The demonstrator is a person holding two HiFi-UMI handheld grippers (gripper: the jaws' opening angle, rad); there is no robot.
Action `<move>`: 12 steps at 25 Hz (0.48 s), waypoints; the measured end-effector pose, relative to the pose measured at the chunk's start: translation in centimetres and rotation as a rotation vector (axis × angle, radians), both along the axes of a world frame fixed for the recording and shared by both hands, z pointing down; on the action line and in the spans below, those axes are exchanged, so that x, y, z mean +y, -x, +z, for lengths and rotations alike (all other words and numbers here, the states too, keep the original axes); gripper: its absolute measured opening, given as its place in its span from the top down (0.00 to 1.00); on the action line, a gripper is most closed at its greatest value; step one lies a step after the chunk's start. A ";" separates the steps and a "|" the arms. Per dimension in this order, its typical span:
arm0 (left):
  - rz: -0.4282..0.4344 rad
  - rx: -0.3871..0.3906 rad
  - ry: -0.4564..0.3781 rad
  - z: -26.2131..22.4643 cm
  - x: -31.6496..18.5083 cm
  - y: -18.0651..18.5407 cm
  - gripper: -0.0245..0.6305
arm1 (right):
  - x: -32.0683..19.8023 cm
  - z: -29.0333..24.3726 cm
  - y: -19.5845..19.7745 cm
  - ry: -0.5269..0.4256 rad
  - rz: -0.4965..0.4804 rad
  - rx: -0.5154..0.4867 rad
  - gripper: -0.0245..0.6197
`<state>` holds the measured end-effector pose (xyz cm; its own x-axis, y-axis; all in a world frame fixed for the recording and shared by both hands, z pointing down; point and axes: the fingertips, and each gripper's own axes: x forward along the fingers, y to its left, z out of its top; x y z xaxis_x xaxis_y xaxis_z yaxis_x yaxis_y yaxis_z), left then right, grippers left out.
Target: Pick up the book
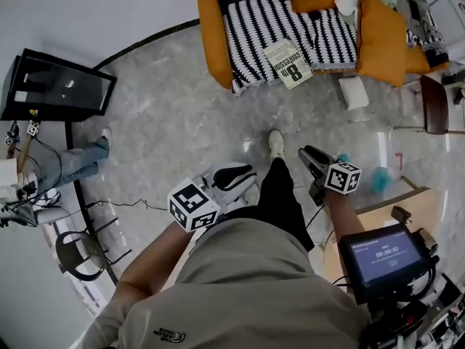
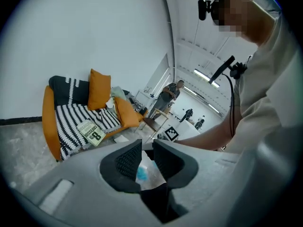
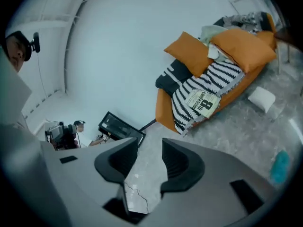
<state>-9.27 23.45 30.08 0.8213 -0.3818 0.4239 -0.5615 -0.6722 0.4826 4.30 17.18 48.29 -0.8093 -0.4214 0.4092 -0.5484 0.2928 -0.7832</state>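
Observation:
The book (image 1: 289, 62), pale with a large black "8" on its cover, lies flat on a black-and-white striped blanket (image 1: 254, 35) over an orange sofa (image 1: 211, 42) across the floor from me. It also shows in the left gripper view as the book (image 2: 91, 132) and in the right gripper view as the book (image 3: 203, 102). My left gripper (image 1: 231, 177) and right gripper (image 1: 316, 158) hang low in front of my body, well short of the sofa. The left gripper (image 2: 147, 150) has a narrow gap with only floor behind it. The right gripper (image 3: 150, 148) stands open and empty.
A black screen (image 1: 58, 86) stands at the left, with a seated person's legs (image 1: 76, 160) below it. A white box (image 1: 354, 91) lies on the floor by the sofa. A dark chair (image 1: 436, 104) and a blue object (image 1: 380, 180) are at the right. A tablet (image 1: 383, 257) sits near my right arm.

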 end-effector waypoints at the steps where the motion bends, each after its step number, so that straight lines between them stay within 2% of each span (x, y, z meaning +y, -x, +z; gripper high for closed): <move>1: 0.001 -0.010 0.020 1.0 -1.7 -0.4 0.87 | -1.9 2.0 -0.2 0.038 0.013 -0.040 0.71; 3: 0.013 -0.021 0.054 2.5 -4.8 -1.7 0.87 | -5.2 5.5 -0.8 0.110 0.047 -0.118 0.69; 6: 0.044 -0.024 0.078 2.6 -7.4 -3.0 0.87 | -8.6 7.9 -1.1 0.179 0.104 -0.204 0.65; 12: 0.091 -0.026 0.122 7.6 -14.9 -6.5 0.87 | -15.5 18.8 -2.2 0.303 0.164 -0.278 0.60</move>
